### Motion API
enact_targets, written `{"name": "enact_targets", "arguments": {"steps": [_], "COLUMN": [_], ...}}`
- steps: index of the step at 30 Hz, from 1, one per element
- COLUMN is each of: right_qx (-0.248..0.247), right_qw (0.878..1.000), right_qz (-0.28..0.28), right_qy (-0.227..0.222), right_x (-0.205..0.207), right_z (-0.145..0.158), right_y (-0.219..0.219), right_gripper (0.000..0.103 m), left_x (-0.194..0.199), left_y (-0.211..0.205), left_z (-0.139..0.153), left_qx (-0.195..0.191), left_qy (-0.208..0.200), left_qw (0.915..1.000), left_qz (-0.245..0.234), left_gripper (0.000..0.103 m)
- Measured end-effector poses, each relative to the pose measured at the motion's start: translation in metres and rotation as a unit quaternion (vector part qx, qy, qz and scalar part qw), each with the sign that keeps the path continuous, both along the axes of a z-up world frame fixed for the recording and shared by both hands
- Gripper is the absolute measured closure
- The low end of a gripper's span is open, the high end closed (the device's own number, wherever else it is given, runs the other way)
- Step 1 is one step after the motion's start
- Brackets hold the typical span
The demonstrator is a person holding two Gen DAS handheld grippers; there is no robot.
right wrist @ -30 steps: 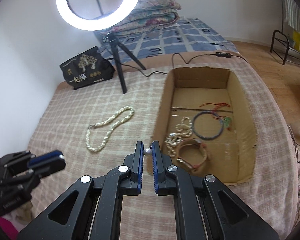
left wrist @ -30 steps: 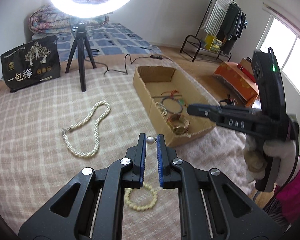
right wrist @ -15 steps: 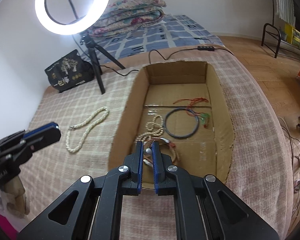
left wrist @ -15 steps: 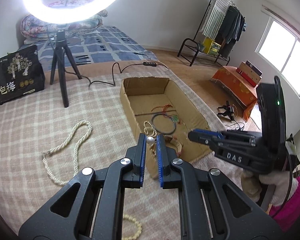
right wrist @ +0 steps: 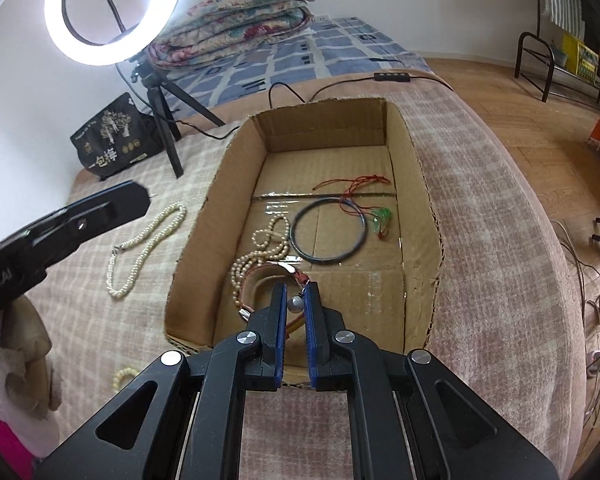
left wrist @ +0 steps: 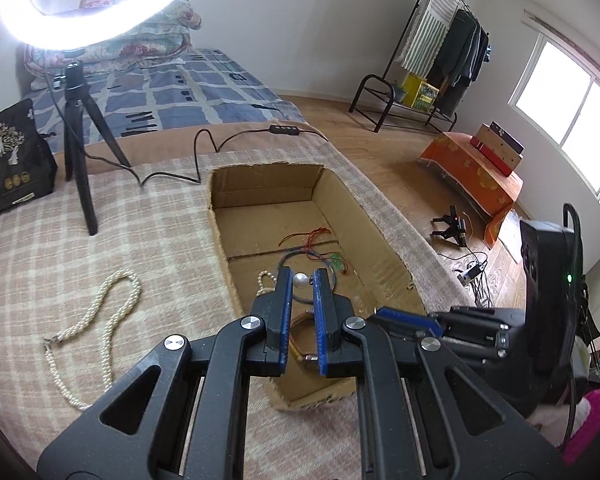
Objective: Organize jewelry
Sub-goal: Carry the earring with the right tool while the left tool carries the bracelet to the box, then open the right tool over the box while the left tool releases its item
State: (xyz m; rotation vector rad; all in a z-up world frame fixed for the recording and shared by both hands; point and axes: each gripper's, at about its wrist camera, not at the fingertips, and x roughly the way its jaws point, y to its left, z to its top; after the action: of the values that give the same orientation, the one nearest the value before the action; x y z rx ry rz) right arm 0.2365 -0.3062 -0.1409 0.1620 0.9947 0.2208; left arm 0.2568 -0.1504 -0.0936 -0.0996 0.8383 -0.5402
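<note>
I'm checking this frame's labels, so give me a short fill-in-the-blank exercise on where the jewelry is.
1. The dark bangle lies ____ the cardboard box.
2. The long pearl necklace lies on the checked ____.
3. The left gripper has its jaws closed on a small silver ____.

Missing words: inside; blanket; bead

both wrist views close above cardboard box [left wrist: 384, 240]

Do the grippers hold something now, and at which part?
Left gripper and right gripper each show a small silver ball between the fingertips; whether it is jewelry or a gripper part cannot be told.
</note>
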Motion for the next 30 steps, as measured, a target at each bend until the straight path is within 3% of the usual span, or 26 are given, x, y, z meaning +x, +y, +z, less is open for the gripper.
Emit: {"name": "enact_targets", "arguments": {"steps": [17,19,20,21,22,23,30], "right_qx": [-0.004,-0.006,-0.005,-0.004,-0.004,-0.006,-0.011], "right_qw": [1.000,1.000,1.000,1.000,1.000,1.000,1.000], "right_qz": [-0.003,-0.003,-0.003,-0.002,-0.002,-0.001,-0.004], "right_qy": [0.003,0.004,0.003,0.000,-0.002,-0.003,-0.010], "right_x": [0.002,0.002,0.001,0.001,0.000,0.000,-0.003], "right_z": [-0.008,-0.008,-0.008,-0.008,-0.007,-0.007,-0.002], "right_y": [-0.008,-0.007,-0.007,-0.007,-0.006,-0.006,-0.006], "right_gripper": [0.095,0.082,0.069,0.062,0.061,0.061,0.053], "left_x": [0.017,0.018,0.018,0.019,0.019,0.019,0.017], "left_y": [-0.008,-0.008,-0.008,-0.007,-0.006,-0.004,0.002], "left_z": [-0.009,-0.008,-0.009,-0.009,-0.009,-0.008,-0.003], "left_qx": [-0.012,-0.010,-0.011,-0.011,-0.012,-0.015,-0.020], "left_qy": [0.009,0.010,0.011,0.013,0.013,0.012,0.007], "left_qw": [0.9999,0.9998,0.9998,0.9997,0.9997,0.9996,0.9993], "left_qz": [0.009,0.011,0.013,0.015,0.018,0.022,0.031], "left_gripper": [0.094,0.094,0.093,0.084,0.069,0.064,0.061]}}
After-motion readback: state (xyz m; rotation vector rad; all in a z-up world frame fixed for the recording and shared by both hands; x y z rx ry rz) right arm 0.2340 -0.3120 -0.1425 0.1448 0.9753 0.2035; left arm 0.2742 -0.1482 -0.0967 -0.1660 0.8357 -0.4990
